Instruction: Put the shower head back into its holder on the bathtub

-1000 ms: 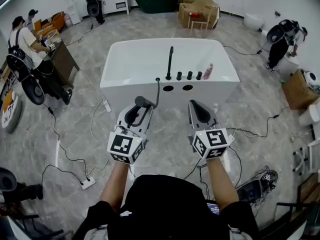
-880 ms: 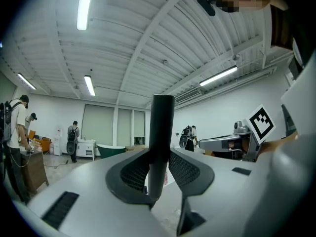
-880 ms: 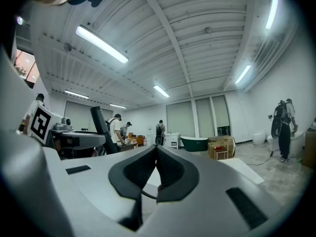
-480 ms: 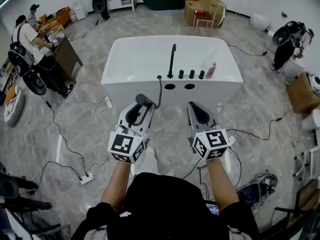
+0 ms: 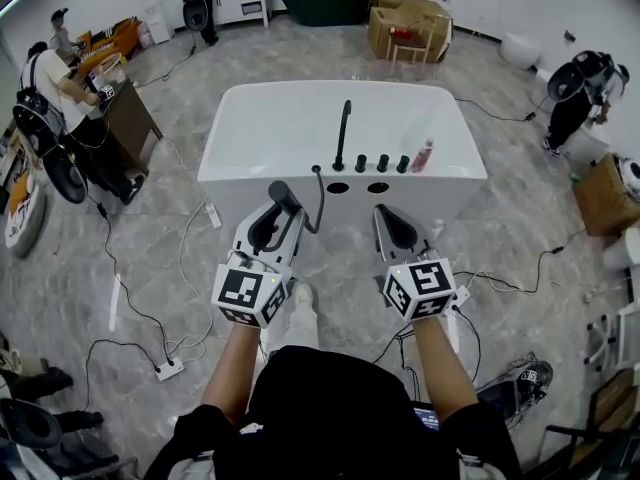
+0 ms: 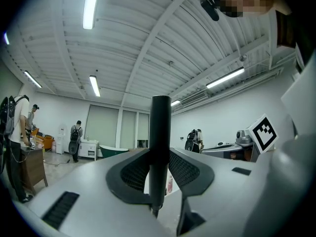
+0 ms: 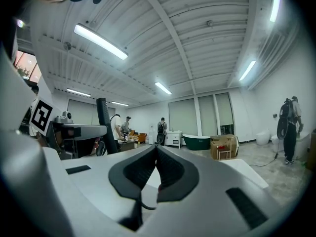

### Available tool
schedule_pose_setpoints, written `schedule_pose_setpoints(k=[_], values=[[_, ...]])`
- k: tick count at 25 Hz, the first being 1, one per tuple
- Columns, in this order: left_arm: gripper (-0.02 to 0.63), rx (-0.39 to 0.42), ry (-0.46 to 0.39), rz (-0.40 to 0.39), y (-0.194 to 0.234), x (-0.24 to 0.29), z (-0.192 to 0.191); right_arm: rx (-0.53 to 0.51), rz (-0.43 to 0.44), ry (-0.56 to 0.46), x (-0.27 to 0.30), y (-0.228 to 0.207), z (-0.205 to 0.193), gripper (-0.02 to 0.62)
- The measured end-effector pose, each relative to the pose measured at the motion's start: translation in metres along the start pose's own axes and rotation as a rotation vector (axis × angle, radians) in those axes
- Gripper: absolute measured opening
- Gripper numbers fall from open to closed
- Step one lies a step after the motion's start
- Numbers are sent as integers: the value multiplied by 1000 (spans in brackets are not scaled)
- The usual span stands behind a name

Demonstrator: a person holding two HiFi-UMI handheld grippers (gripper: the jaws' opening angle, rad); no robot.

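Shower head [image 6: 160, 147] clamped in left gripper [image 5: 268, 226] fingers [image 6: 190, 169], right gripper [image 5: 395, 230] fingers [image 7: 170, 172] together and empty, white bathtub [image 5: 440, 118] ahead

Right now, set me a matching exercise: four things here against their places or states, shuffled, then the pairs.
Things:
1. shower head
2. right gripper
3. bottle
4. spout

Places or states:
A. on the tub rim, right of the knobs
B. shut, empty
C. upright on the rim, left of the knobs
D. held in the left gripper

Pairs: 1-D, 2-B, 3-A, 4-C
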State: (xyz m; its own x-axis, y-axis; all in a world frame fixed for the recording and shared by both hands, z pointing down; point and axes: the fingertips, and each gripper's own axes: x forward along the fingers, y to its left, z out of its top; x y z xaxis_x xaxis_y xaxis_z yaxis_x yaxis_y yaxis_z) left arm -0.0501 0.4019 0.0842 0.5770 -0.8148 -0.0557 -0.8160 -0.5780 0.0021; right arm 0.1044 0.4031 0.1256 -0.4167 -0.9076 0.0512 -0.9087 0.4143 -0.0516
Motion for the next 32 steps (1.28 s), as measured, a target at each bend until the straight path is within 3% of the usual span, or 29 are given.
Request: schedule_pose_setpoints(k=[15, 32], values=[[130, -17, -31, -25, 82, 106, 5, 10, -11, 36, 123, -48, -3, 17], [130, -56, -20, -73, 216, 232, 1, 13, -40, 89, 302, -84, 3, 17]])
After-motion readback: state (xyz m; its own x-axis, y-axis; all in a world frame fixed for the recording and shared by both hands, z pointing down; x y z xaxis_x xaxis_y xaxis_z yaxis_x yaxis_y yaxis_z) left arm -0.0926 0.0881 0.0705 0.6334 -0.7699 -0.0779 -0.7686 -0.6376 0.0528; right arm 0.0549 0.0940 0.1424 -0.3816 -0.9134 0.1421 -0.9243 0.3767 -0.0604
